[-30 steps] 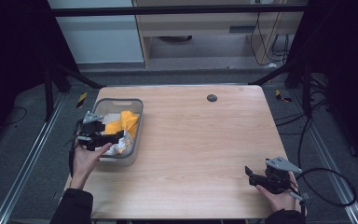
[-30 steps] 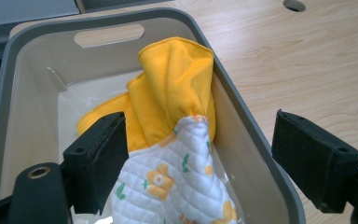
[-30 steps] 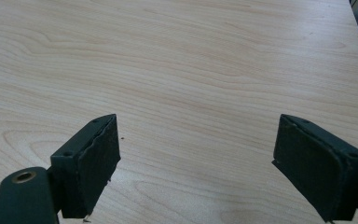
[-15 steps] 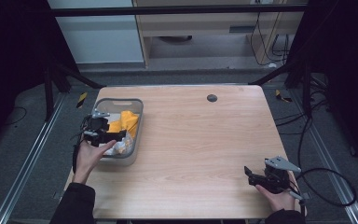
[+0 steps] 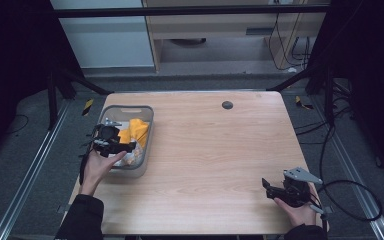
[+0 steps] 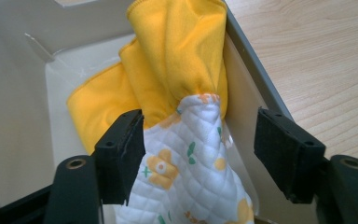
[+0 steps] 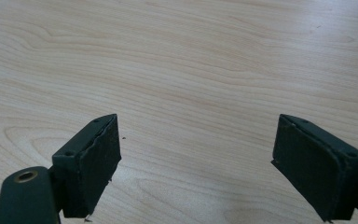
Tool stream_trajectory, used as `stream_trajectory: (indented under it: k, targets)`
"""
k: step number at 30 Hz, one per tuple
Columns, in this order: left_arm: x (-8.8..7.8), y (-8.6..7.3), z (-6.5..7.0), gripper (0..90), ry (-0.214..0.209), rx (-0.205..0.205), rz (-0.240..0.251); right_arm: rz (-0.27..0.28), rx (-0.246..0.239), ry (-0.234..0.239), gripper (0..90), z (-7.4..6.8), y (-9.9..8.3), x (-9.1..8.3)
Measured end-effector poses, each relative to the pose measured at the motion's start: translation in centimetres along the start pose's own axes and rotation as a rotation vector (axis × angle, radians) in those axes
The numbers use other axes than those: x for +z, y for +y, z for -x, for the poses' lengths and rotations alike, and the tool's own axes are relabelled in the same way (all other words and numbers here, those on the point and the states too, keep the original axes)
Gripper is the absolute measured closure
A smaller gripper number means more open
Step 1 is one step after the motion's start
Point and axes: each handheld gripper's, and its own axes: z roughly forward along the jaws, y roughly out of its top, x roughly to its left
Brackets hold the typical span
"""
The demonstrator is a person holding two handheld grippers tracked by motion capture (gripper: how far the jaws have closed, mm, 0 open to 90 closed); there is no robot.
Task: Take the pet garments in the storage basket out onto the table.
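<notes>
A grey plastic basket stands at the table's left side and holds a yellow cloth and a white quilted cloth with a flower print. My left gripper reaches into the basket from its left rim. In the left gripper view the quilted cloth rises between the jaws, bunched against the yellow cloth. The left gripper has just been closing; one pad touches the cloth, the other stands clear, so it is open. My right gripper rests open near the table's front right, with bare wood between its jaws.
The basket's pale inner wall lies left of the cloths, and its rim borders the wooden table. A small dark round hole sits at the table's far middle. Cables trail on the floor at the right.
The left hand has turned slightly over the basket's left side, staying in about the same place. The right hand and gripper have kept still.
</notes>
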Motion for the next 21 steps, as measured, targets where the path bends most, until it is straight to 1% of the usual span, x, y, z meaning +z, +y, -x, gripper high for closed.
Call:
stream_trajectory:
  k: [4, 5, 7, 9, 15, 21]
  targets:
    - [0.4, -0.1, 0.1, 36.0, -0.003, 0.002, -0.02, -0.002, 0.0, 0.004, 15.2, 0.0, 0.0, 0.0]
    - [0.6, -0.1, 0.1, 36.7, -0.007, -0.004, -0.026, -0.002, 0.0, 0.004, 15.2, 0.0, 0.0, 0.0]
    - [0.8, -0.1, 0.0, 38.3, -0.01, 0.001, -0.036, -0.001, -0.002, 0.003, 15.3, 0.0, 0.0, 0.0]
    - [0.9, -0.2, 0.1, 40.7, -0.004, -0.001, -0.042, -0.001, -0.001, 0.003, 15.4, 0.0, 0.0, 0.0]
    - [1.5, -0.4, 0.1, 48.0, -0.009, 0.007, -0.072, -0.007, -0.005, 0.005, 15.4, -0.1, 0.0, 0.0]
    - [2.1, -0.3, 0.1, 53.7, -0.015, 0.003, -0.105, -0.005, -0.007, 0.003, 15.3, 0.0, 0.0, 0.0]
